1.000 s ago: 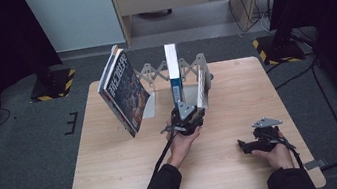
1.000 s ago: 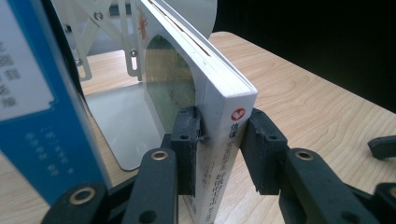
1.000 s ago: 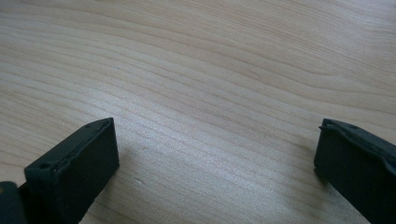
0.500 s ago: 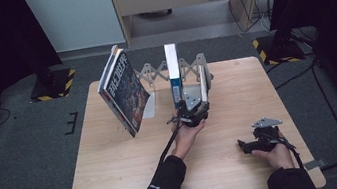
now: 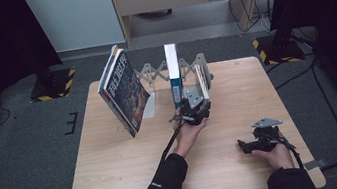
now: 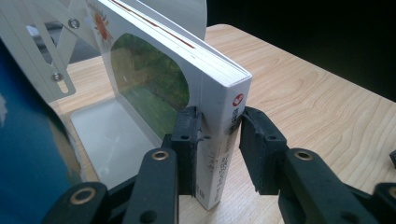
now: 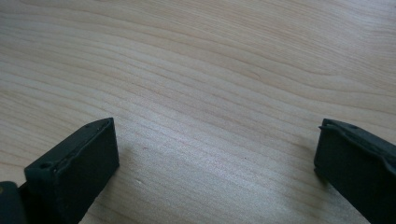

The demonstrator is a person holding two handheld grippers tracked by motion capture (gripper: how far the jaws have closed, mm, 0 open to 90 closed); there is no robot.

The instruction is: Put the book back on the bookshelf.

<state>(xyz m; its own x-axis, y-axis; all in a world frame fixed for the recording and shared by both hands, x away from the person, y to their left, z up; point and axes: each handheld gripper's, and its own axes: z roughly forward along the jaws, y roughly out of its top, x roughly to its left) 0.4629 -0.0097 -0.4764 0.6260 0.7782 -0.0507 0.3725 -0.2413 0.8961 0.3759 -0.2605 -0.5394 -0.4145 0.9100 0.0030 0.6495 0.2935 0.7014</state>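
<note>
1. We see a white book (image 6: 219, 116) standing on its lower edge on the wooden table (image 5: 119, 182), its spine toward us, inside a metal book rack (image 5: 153, 72) near the table's far edge.
2. Our left gripper (image 6: 217, 140) has this book between its jaws low on the spine: the left pad lies flat against the cover, the right pad meets the spine's other corner. Over the past moment the jaws opened a little and closed again, and they now pinch the book.
3. In the high view the left gripper (image 5: 194, 111) sits at the foot of the rack, with a blue-spined book (image 5: 174, 76) standing upright just beside it on the left.
4. Farther left, a large dark-covered book (image 5: 123, 91) leans tilted at the rack's end.
5. Our right gripper (image 5: 257, 142) rests near the table's front right corner, well apart from the rack; in its own view the right gripper (image 7: 215, 158) has its jaws spread wide over bare wood.
</note>
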